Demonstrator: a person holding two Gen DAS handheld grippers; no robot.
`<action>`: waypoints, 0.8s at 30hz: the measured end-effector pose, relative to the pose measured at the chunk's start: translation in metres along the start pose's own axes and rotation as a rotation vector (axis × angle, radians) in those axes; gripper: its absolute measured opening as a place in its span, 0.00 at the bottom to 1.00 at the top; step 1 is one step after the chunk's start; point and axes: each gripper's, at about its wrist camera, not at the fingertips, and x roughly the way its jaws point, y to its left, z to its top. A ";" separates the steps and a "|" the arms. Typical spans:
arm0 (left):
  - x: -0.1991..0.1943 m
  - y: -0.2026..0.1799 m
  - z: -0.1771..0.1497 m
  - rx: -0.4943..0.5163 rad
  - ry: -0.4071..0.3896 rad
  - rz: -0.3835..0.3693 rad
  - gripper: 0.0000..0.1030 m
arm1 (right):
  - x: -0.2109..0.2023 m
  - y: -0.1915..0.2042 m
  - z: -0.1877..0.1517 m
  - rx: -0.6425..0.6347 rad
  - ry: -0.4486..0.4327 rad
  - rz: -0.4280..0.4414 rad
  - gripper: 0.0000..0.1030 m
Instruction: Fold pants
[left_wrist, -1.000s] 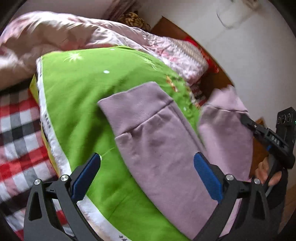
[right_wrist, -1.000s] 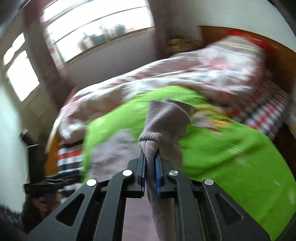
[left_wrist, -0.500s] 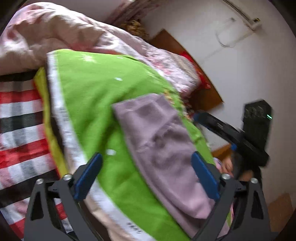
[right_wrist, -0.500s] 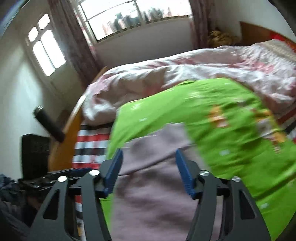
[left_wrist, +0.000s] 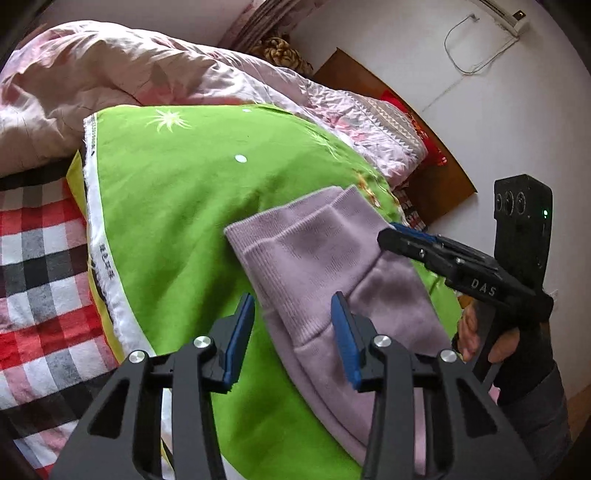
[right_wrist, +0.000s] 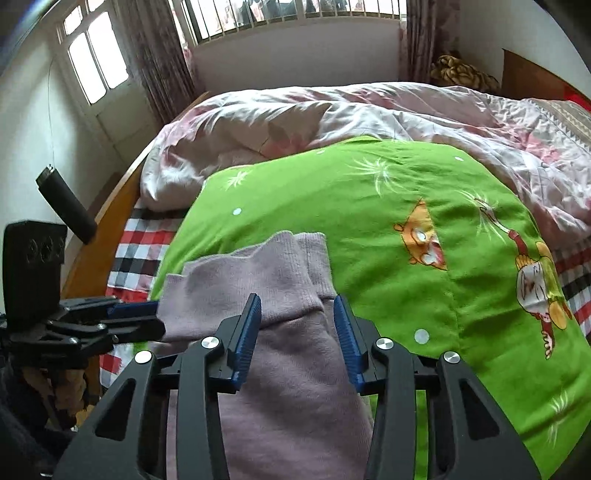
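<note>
Two tongs gaping over soft knit pants, nothing gripped

Pants (left_wrist: 332, 266) are lying on the green blanket (left_wrist: 177, 206) spread over the bed, ribbed cuffs pointing toward the pink duvet (left_wrist: 110, 81), legs stacked one on the other and running back under both cameras

Left tongs (left_wrist: 293, 336) are hovering released, blue pads straddling the left edge of the upper leg just behind the cuff band. Right tongs (right_wrist: 297, 338) are also spread wide, sitting over the cuff seam on the right side. No fabric between either pair of pads

Handling judgement:
- looking like light fleece or sweatshirt knit, fully limp, so it is going to drape and sag from any pinch point rather than hold shape
- surface is looking matte and fuzzy, so the pads should be biting well; slip risk is low
- not fragile, firm clench is fine
- green blanket underneath is loose too, so a deep pinch is risking grabbing it along with the pants

Where to take hold: ribbed cuff bands, since the doubled knit is thicker there. One tong per outer corner, catching both layers so the stacked legs are travelling together. Pinching only the top layer is likely peeling the legs apart

Checked sheet (left_wrist: 33, 258) is showing at the bed edge to the left
</note>
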 end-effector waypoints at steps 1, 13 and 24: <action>0.001 -0.001 0.001 0.003 -0.001 0.004 0.41 | 0.000 0.000 -0.002 0.001 0.003 0.003 0.40; 0.018 -0.004 0.004 0.051 0.021 0.062 0.33 | 0.001 -0.003 -0.012 0.033 -0.028 0.028 0.28; -0.025 -0.042 0.016 0.184 -0.133 0.060 0.10 | -0.041 0.015 -0.001 -0.008 -0.169 -0.039 0.14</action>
